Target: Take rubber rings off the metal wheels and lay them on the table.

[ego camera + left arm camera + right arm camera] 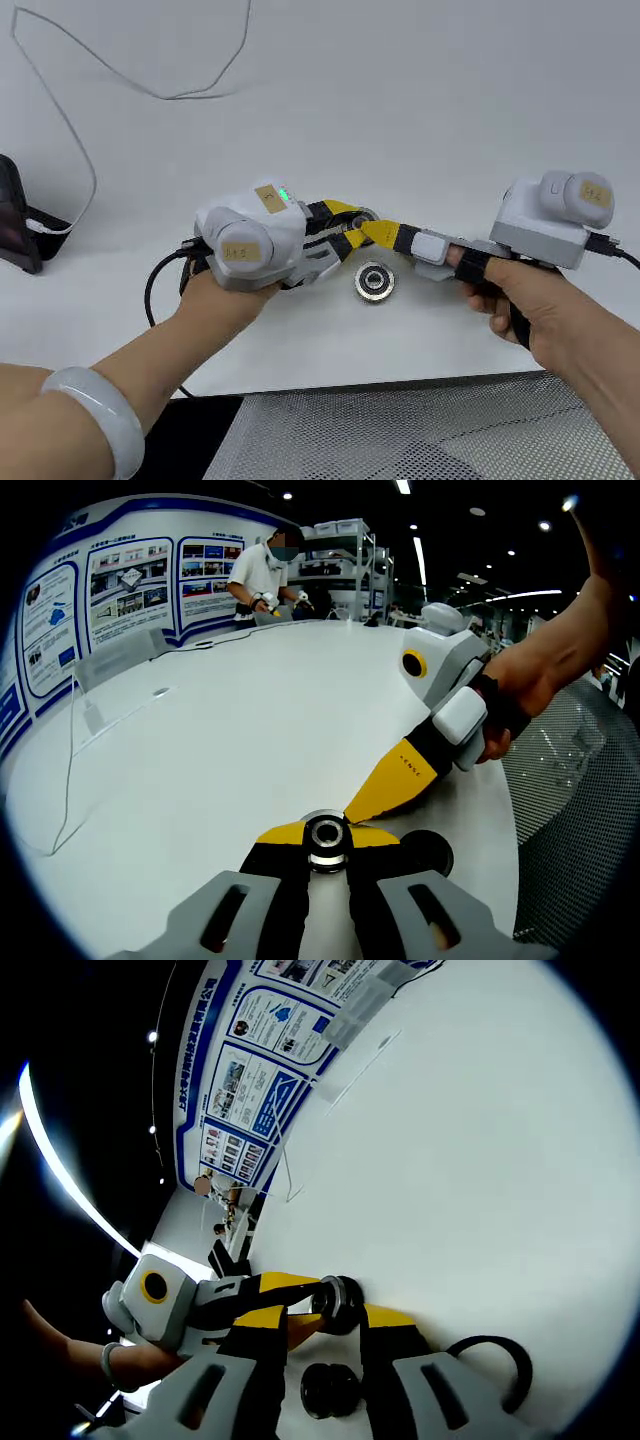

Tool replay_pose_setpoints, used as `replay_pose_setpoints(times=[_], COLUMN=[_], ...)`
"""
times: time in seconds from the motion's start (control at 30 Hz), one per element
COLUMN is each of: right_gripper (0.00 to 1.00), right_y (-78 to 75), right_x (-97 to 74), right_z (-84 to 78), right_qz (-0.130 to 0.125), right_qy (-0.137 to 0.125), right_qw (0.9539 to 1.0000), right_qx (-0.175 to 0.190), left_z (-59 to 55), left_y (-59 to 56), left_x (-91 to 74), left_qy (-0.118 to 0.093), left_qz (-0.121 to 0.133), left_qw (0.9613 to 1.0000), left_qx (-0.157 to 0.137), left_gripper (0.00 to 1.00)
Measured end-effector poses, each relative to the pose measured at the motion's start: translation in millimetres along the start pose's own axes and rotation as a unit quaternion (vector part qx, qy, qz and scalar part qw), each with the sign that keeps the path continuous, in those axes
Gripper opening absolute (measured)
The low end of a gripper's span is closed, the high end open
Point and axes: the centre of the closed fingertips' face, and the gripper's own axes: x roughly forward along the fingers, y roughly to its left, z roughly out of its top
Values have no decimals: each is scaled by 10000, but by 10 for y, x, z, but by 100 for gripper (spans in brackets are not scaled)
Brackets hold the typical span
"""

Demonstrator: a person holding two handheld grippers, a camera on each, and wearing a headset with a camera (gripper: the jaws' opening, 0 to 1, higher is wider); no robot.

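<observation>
My left gripper (345, 225) is shut on a small metal wheel (327, 838), held just above the white table (420, 120). The wheel (340, 1305) carries a black rubber ring. My right gripper (335, 1320) comes in from the right. Its yellow fingertips (385, 785) press on either side of that wheel's black rim. A second wheel (374, 281) with its rubber ring lies flat on the table just in front of both grippers. It also sits low between the right jaws as wheel (330, 1390).
A black device (18, 215) with a white cable (80, 130) lies at the table's left. The left gripper's black cable (152, 285) trails off the front edge. A black loop (490, 1355) lies by the right jaw. A mesh surface (420, 430) sits below the table edge.
</observation>
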Motion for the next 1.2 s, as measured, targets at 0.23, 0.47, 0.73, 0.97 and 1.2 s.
replay_pose_setpoints(times=[0.23,0.47,0.73,0.97,1.2], right_gripper=[29,29,29,30,28], right_y=[28,6,33,32,-2], right_x=[-14,17,17,22,29], right_z=[45,28,15,9,8], right_qz=[55,45,118,134,71], right_qy=[-25,28,85,114,96], right_qw=[10000,10000,9999,9998,9999], right_qx=[-20,-18,-13,52,29], left_z=[-1,2,4,6,15], left_y=[0,-1,-2,-4,-11], left_x=[-6,-10,-15,-18,-19], left_qy=[-1,0,-11,-11,-11], left_qz=[-6,-11,-13,-12,-16], left_qw=[10000,10000,10000,10000,10000], left_qx=[1,-2,-5,-2,-2], left_gripper=[13,13,14,14,14])
